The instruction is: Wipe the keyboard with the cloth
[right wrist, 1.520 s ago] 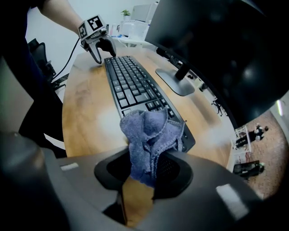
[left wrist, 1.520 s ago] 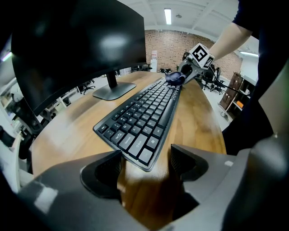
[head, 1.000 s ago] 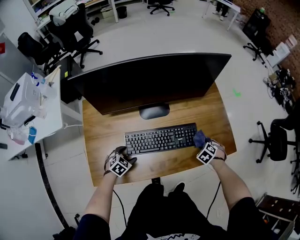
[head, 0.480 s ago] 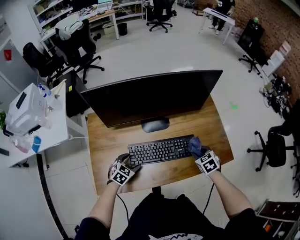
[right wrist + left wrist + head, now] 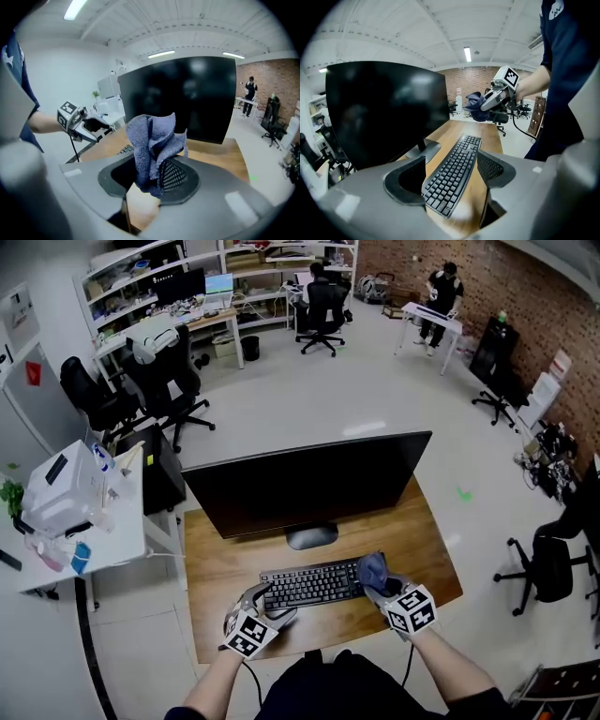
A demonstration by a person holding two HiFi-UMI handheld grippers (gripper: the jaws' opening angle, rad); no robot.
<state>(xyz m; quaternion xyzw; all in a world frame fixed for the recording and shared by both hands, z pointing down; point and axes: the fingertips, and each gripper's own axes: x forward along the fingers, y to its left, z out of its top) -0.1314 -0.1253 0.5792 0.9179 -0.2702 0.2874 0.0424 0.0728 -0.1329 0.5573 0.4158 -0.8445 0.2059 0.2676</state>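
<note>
Above the long black plastic keyboard's (image 5: 311, 583) right end, the right claw (image 5: 375, 576) clamps the crumpled blue cloth (image 5: 152, 143); the left claw (image 5: 450, 180) gapes empty at its left end.

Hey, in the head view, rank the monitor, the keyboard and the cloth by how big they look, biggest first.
1. monitor: by far the largest.
2. keyboard: clearly narrower than the monitor.
3. cloth: a small bunched wad at the keyboard's right end.
The gaps are wide enough that nearness to the camera does not put this order in doubt.

Wide-jawed left gripper (image 5: 265, 601), clamped right gripper (image 5: 376, 581).
</note>
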